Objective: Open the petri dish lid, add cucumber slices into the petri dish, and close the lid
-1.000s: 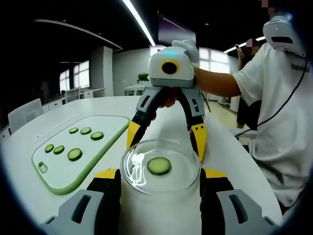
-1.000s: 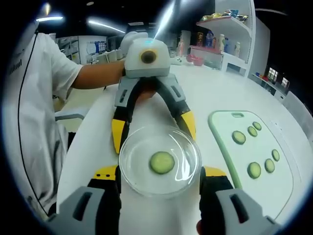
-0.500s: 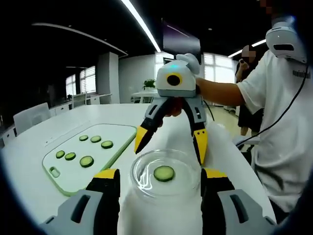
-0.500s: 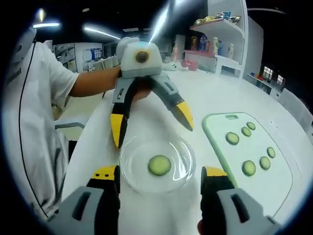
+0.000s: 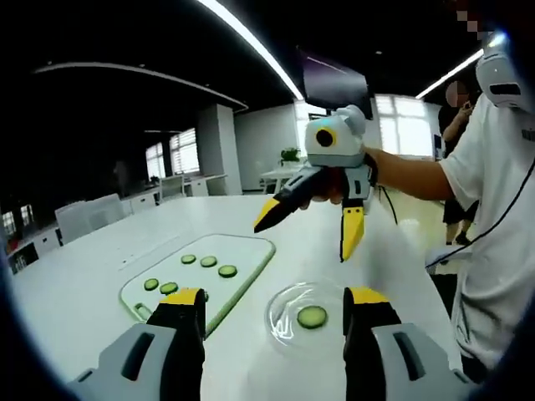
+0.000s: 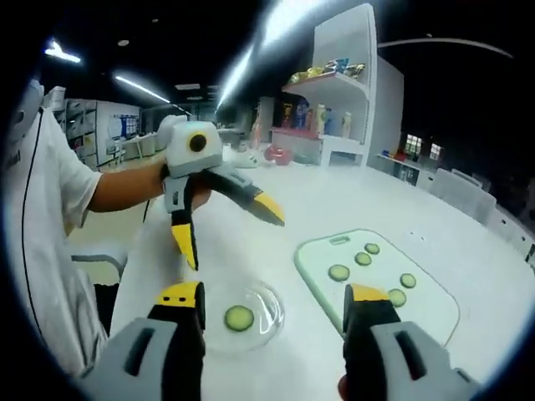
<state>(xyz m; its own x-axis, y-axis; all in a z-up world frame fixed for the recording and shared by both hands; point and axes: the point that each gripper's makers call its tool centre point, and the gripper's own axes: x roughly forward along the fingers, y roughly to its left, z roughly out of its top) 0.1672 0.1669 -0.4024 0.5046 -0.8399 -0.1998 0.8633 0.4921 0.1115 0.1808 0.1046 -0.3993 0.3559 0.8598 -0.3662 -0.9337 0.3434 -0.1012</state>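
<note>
Both grippers, left (image 6: 224, 225) and right (image 5: 313, 227), are hovering with jaws spread and empty over the lidded-looking dish (image 5: 308, 314) holding one slice (image 5: 312, 317); task likely finishing, retreat next.

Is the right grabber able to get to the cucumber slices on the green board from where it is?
Probably yes. The right gripper is open and raised above the table, with the cutting board just ahead under its jaw. The loose cucumber slices lie uncovered on it, and the left gripper hovers off to the side, over the petri dish.
</note>
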